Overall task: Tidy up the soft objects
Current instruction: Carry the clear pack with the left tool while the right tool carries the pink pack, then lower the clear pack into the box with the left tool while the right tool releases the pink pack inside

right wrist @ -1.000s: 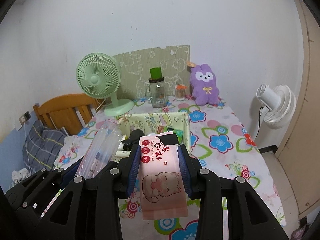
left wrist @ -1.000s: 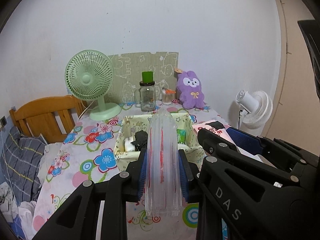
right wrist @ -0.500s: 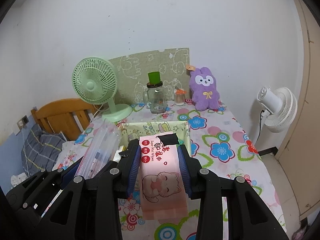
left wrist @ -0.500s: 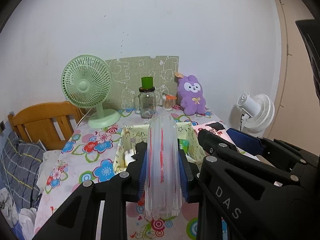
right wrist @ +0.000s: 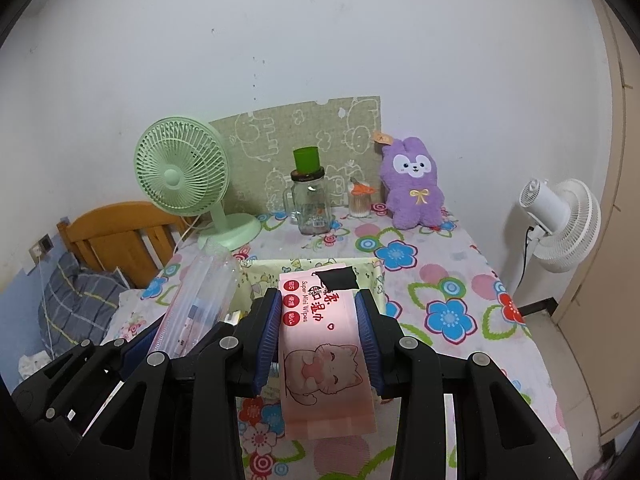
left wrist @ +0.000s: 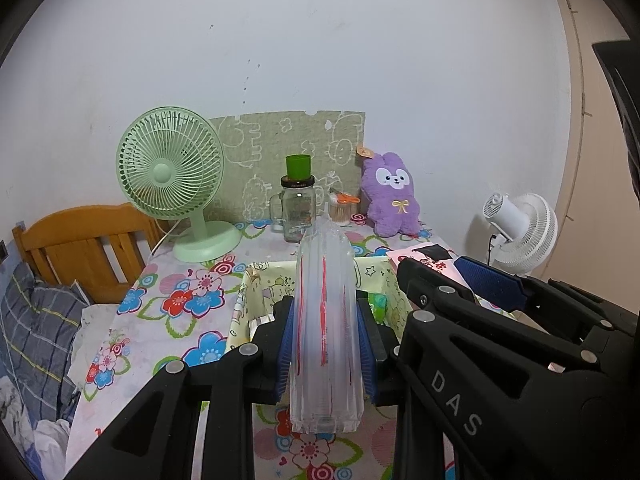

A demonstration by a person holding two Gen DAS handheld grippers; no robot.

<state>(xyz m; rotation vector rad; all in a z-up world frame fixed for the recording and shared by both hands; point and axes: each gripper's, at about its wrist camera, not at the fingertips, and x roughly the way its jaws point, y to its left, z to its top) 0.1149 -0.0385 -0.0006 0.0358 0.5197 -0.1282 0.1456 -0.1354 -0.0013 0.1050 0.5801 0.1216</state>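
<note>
Holding two soft packs above the bench. Left hand-held gripper clamped tight on a clear air-cushion sleeve; right hand-held gripper pinches a pink wipes pack, jaws partly closed. Fabric box sits at twelve o'clock beyond both. Advice: lower each pack level over the box, release one at a time, avoid crushing.

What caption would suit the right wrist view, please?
Right tongs shut on a pink wipes pack above the floral table and fabric bin.
</note>
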